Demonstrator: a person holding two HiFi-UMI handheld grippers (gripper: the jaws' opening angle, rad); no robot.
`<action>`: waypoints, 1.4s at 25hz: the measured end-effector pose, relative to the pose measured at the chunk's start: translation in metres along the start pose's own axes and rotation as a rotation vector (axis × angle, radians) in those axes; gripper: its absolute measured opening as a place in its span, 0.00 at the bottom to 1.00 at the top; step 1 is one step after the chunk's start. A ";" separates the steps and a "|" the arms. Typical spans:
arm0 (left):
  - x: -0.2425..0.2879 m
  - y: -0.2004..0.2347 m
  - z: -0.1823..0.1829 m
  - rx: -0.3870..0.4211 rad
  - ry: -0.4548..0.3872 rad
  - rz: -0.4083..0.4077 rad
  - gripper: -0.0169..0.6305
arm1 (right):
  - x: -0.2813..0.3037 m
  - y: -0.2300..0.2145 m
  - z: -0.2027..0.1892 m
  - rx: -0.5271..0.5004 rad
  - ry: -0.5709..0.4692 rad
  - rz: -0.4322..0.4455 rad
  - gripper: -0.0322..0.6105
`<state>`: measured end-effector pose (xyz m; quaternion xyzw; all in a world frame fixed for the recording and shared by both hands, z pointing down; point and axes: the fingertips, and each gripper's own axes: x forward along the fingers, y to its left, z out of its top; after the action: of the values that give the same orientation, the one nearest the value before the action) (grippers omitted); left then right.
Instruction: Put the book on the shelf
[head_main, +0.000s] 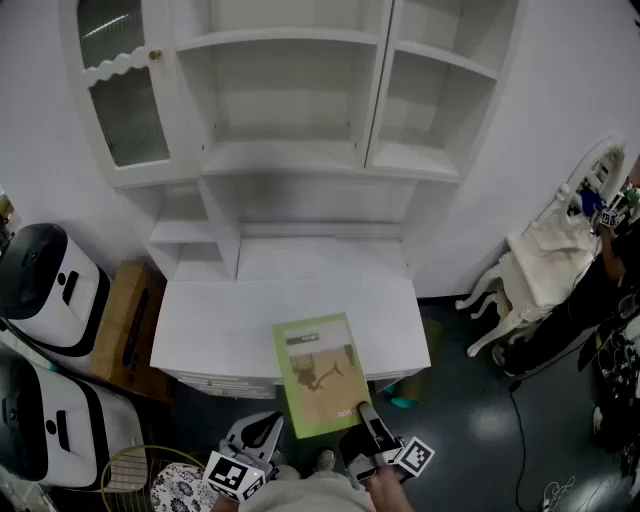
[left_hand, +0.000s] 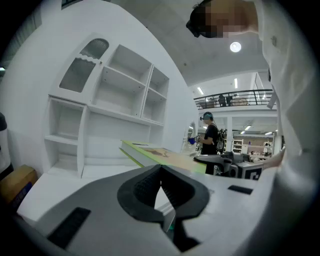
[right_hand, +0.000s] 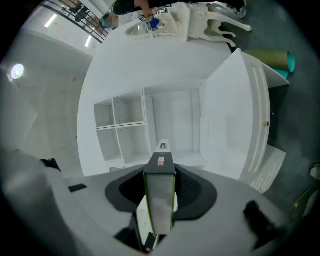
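A green book (head_main: 318, 375) with a tan cover picture lies flat, slightly raised over the front edge of the white desk (head_main: 220, 320). My right gripper (head_main: 365, 415) is shut on its near right corner. In the right gripper view the book (right_hand: 160, 200) stands edge-on between the pads, pointing at the white shelf unit (right_hand: 150, 130). My left gripper (head_main: 262, 432) hovers below the desk's front edge, left of the book, shut with nothing in it; its pads (left_hand: 150, 187) meet. The shelf unit (head_main: 280, 155) rises behind the desk with bare compartments.
Two white and black machines (head_main: 40, 290) and a cardboard box (head_main: 125, 325) stand left of the desk. A white chair (head_main: 540, 270) and a person (head_main: 610, 260) are at the right. A wire basket (head_main: 130, 475) sits by my left. The cabinet's glass door (head_main: 125, 90) stands at upper left.
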<state>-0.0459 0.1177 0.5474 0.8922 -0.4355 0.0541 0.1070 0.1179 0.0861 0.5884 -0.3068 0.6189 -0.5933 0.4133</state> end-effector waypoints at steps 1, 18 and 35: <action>0.000 0.002 0.001 -0.001 -0.001 0.001 0.04 | 0.002 0.000 -0.001 0.000 0.003 -0.002 0.28; -0.001 0.002 -0.001 0.004 0.005 0.000 0.04 | -0.002 -0.016 -0.002 0.067 -0.021 -0.069 0.27; 0.021 -0.026 0.001 0.003 0.011 0.055 0.04 | -0.003 -0.016 0.021 0.062 0.036 -0.087 0.28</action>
<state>-0.0129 0.1167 0.5465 0.8798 -0.4591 0.0624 0.1066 0.1359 0.0770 0.6057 -0.3096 0.5937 -0.6350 0.3853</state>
